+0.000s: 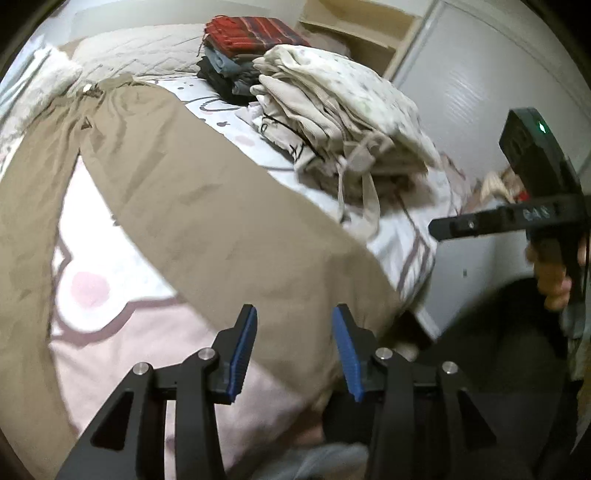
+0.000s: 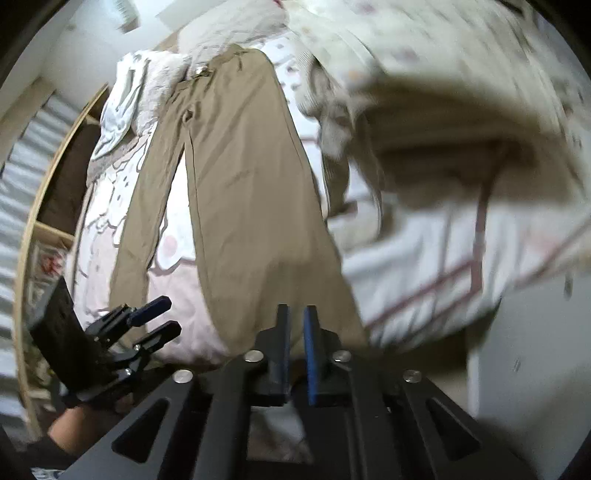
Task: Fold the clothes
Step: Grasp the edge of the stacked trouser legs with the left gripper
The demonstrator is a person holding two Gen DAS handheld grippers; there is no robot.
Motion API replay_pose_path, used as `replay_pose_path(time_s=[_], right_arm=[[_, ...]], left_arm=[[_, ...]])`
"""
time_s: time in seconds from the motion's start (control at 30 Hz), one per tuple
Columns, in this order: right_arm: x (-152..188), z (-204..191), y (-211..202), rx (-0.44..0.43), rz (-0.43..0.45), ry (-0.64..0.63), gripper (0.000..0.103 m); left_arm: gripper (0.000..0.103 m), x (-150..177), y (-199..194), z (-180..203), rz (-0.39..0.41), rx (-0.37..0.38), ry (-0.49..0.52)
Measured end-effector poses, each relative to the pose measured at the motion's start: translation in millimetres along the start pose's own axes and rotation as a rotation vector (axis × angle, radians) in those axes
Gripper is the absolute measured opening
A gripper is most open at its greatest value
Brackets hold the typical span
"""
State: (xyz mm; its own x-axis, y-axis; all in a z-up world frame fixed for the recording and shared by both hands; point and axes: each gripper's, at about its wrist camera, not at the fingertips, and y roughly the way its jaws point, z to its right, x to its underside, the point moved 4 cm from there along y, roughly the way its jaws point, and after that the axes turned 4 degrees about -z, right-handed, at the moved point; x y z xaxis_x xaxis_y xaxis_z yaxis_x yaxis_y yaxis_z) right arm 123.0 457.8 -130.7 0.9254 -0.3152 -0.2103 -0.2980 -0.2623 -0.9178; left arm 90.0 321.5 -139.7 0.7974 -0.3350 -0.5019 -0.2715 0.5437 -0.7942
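The khaki trousers (image 1: 177,192) are laid out flat on the bed (image 1: 122,332), waistband at 11 o'clock, unfolded; with the left claw (image 1: 293,354) parted and the right claw (image 2: 296,354) narrowly parted, both empty, the hems must next be gripped.

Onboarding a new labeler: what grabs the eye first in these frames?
The tan trousers spread flat along the bed, waist at the far end and legs running toward the camera. To their right sits a messy heap of cream clothes, with a neat folded stack topped by a red striped cloth behind it. Neither the left hand-held gripper nor the right hand-held gripper holds anything.
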Motion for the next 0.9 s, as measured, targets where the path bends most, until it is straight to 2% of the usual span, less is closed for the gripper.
replay_pose_path(time_s=[0.03, 0.13, 0.2, 0.23, 0.27, 0.33, 0.43, 0.6, 0.7, 0.73, 0.77, 0.83, 0.9], right_arm=[[-6.0, 0.2, 3.0, 0.022, 0.007, -0.007, 0.075], [-16.6, -0.8, 15.7, 0.055, -0.001, -0.075, 0.076], [-20.3, 0.6, 29.1, 0.083, -0.035, -0.126, 0.066], [-20.1, 3.2, 39.1, 0.095, -0.074, -0.135, 0.054], [-18.7, 7.2, 48.1, 0.098, -0.115, -0.126, 0.05], [-14.7, 16.5, 64.5, 0.088, -0.195, -0.092, 0.046], [-11.0, 16.6, 79.9, 0.074, -0.273, -0.087, 0.046], [-5.7, 14.3, 108.9, 0.157, -0.36, -0.159, 0.046], [-5.0, 9.1, 111.7, 0.17, -0.363, -0.219, 0.043], [-4.8, 6.6, 108.3, 0.158, -0.352, -0.238, 0.028], [-5.4, 3.4, 103.1, 0.116, -0.339, -0.246, 0.006], [-6.1, -5.2, 91.9, 0.055, -0.309, -0.267, 0.004], [-5.2, -22.3, 77.7, 0.031, -0.251, -0.335, 0.004]], left_arm=[[0.042, -4.6, 7.9, -0.6, 0.003, 0.003, -0.014], [0.042, -13.7, 34.0, -4.5, -0.012, 0.002, -0.052], [0.042, -10.4, 54.0, -11.0, -0.06, -0.019, -0.067], [0.042, -6.9, 61.8, -13.9, -0.084, -0.032, -0.067], [0.042, -3.9, 67.6, -15.8, -0.099, -0.04, -0.064], [0.042, -2.7, 68.7, -14.7, -0.096, -0.042, -0.047], [0.042, -2.7, 68.4, -15.1, -0.097, -0.04, -0.035], [0.042, -3.0, 67.4, -22.2, -0.1, -0.006, -0.068], [0.042, -5.9, 64.8, -22.5, -0.111, 0.008, -0.092], [0.042, -6.5, 61.3, -23.4, -0.124, 0.025, -0.121], [0.042, -7.2, 56.1, -23.9, -0.139, 0.059, -0.16], [0.042, -10.1, 41.7, -20.5, -0.153, 0.132, -0.21], [0.042, -13.4, 26.5, -15.8, -0.155, 0.192, -0.241]])
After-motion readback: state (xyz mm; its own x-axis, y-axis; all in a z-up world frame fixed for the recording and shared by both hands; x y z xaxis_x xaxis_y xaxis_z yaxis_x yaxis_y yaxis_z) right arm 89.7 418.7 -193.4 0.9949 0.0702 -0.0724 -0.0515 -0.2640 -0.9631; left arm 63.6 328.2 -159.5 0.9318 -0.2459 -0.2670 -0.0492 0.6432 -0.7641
